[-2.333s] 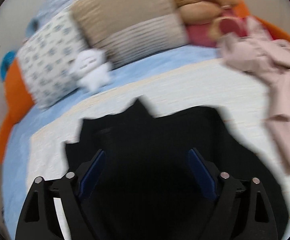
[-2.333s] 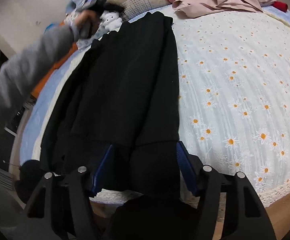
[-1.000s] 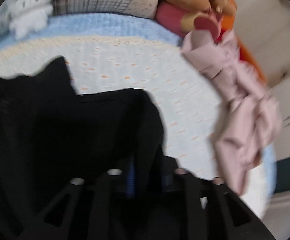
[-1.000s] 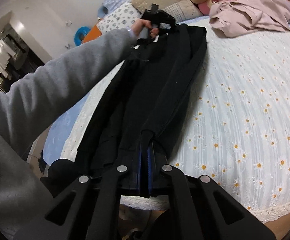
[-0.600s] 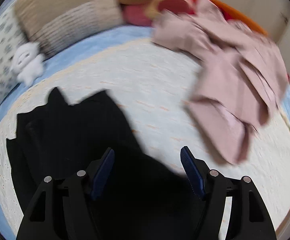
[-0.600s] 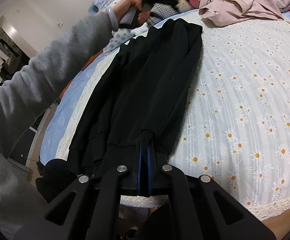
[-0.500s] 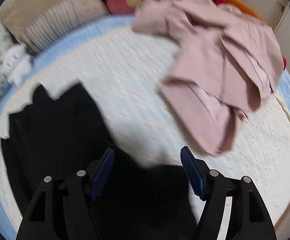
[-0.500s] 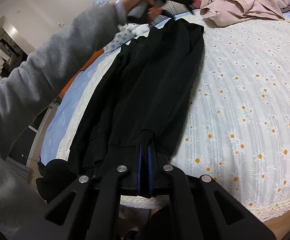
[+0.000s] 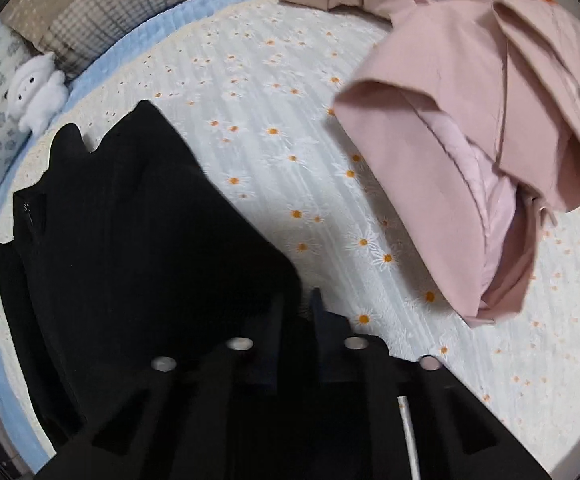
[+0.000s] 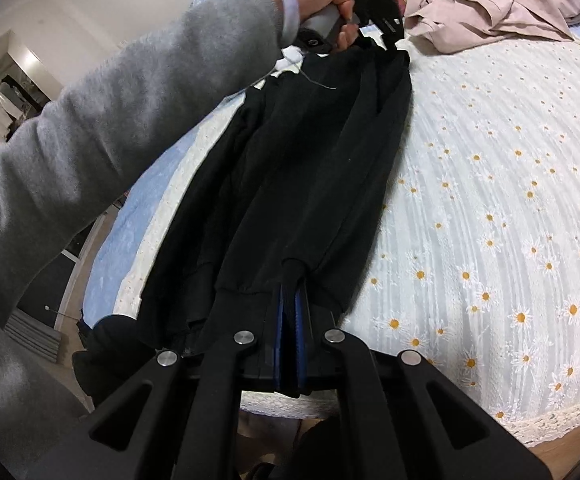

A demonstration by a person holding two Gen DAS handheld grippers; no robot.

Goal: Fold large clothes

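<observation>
A long black garment (image 9: pixel 130 240) lies lengthwise on the daisy-print bedspread (image 9: pixel 290 100). In the left wrist view my left gripper (image 9: pixel 297 308) points steeply down at the garment's far right corner. Its jaws are closing, and black cloth fills the narrow gap between them. The right wrist view shows that same left gripper (image 10: pixel 389 36) at the far end of the black garment (image 10: pixel 309 160), carried by a hand in a grey sleeve (image 10: pixel 110 140). My right gripper (image 10: pixel 290 276) is shut on the near hem, with the blue pads pressed together over the cloth.
A crumpled pink garment (image 9: pixel 469 120) lies to the right of the black one, also at the far right (image 10: pixel 489 12). Pillows (image 9: pixel 130 12) and a white plush toy (image 9: pixel 36 96) line the head of the bed. The bed's near edge (image 10: pixel 549 420) runs under my right gripper.
My left gripper let go, swung right along the garment's far end with jaws wide, then closed on its right corner. The right gripper kept still, shut on the hem.
</observation>
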